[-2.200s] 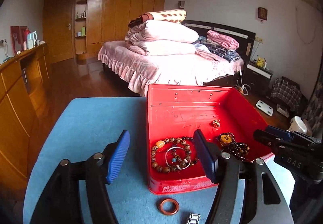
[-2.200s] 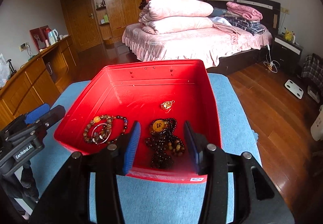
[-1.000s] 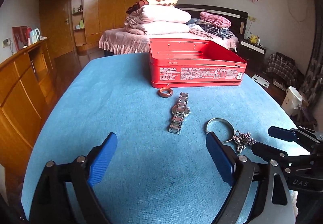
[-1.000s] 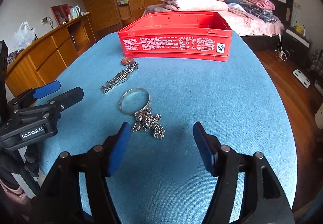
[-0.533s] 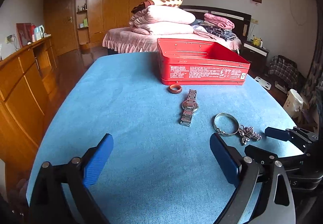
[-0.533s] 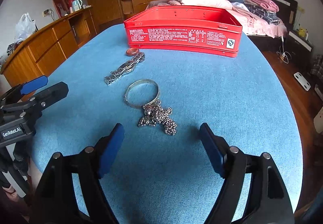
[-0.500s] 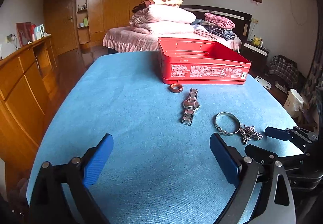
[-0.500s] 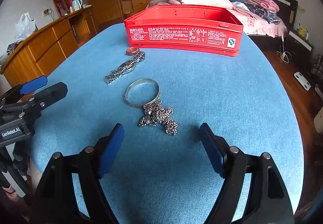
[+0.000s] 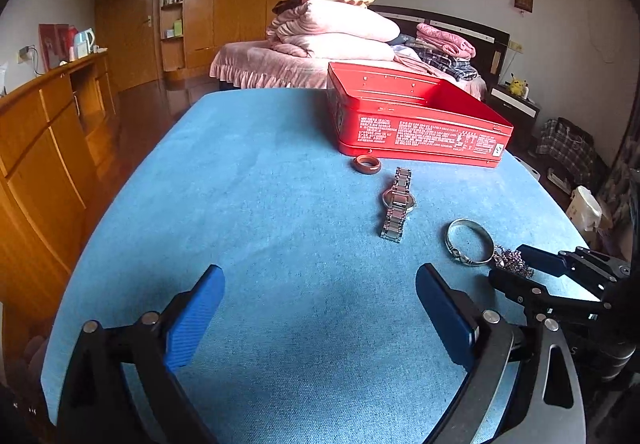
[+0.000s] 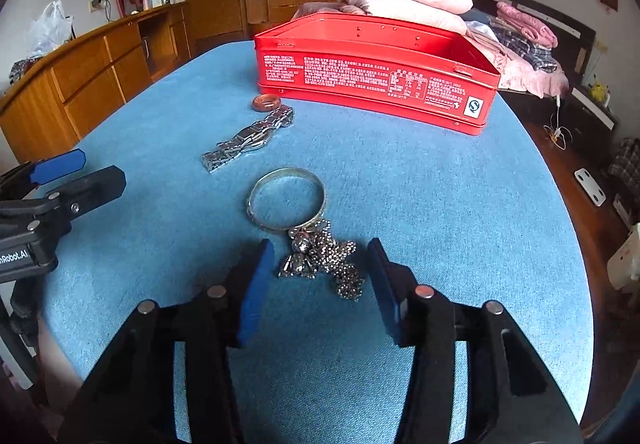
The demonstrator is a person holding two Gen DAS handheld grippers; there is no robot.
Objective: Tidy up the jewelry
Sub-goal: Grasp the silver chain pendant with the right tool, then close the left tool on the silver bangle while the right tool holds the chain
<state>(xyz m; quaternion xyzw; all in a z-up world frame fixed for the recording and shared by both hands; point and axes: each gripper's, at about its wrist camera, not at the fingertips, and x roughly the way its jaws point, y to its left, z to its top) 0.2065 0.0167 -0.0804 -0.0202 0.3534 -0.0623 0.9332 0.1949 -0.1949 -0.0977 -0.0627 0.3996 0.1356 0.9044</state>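
Note:
A red open tin box (image 10: 376,68) (image 9: 416,124) stands at the far side of the blue table (image 9: 260,204). In front of it lie a brown ring (image 10: 266,102) (image 9: 366,165), a steel watch (image 10: 248,140) (image 9: 397,202), a silver bangle (image 10: 286,198) (image 9: 469,241) and a heap of beaded silver chain (image 10: 324,260) (image 9: 514,262). My right gripper (image 10: 320,284) is open, low over the table, its blue pads on either side of the chain heap. My left gripper (image 9: 320,308) is open and empty over bare cloth, near the front edge.
The table's rounded edges drop off on the left, right and front. Wooden cabinets (image 9: 48,132) line the left wall. A bed with stacked quilts (image 9: 332,32) stands behind the table.
Both grippers drew back from over the red box to the near side of the table. Since half a second ago the right gripper moved forward and down, straddling the chain heap, and narrowed its opening.

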